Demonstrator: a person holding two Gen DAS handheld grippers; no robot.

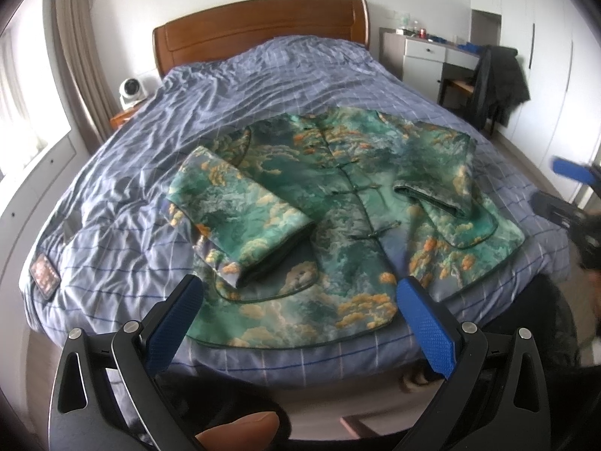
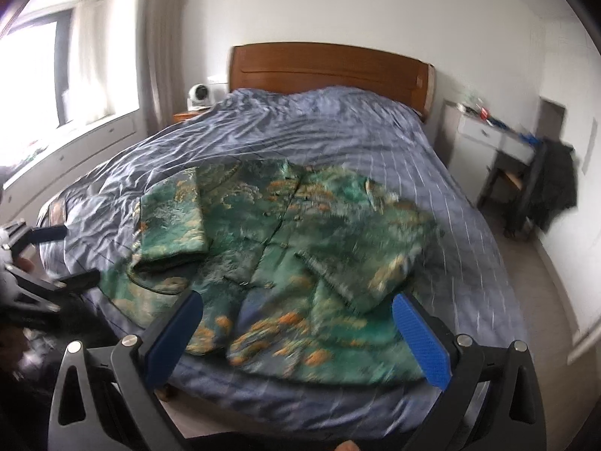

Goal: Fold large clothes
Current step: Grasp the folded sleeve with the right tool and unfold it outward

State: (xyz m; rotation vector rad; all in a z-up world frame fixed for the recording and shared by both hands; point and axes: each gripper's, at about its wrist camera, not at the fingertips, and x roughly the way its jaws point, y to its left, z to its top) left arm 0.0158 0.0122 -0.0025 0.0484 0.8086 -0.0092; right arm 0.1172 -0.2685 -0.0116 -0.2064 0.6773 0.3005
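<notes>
While my left gripper [image 1: 296,300] hangs above the near edge of the bed, its two blue-padded fingers [image 1: 424,327] stand wide apart with nothing between them. My right gripper [image 2: 296,319] is spread just as wide and holds nothing either; in the left wrist view it shows only as a blurred blue and black shape at the far right edge. The green quilted jacket with orange and white cloud patterns [image 1: 338,195] lies flat, front side up, on the wrinkled blue-grey checked bedspread [image 1: 233,90], toward the near end of the bed, its row of knot fastenings running down the middle. Its left sleeve [image 1: 240,214] is folded inward and rests across the left front panel, cuff toward me. Its right sleeve [image 1: 439,188] is folded in too, lying over the right front panel. The hem reaches almost to the near edge of the bedspread. Beyond the jacket, the brown wooden headboard [image 1: 259,34] stands against the white wall. A small white round fan [image 1: 131,90] sits on a side table to the far left. A dark garment draped over a chair [image 1: 499,82] stands to the far right beside a white desk with drawers [image 1: 424,56]. The right wrist view is smeared, so finer detail there I cannot tell.
</notes>
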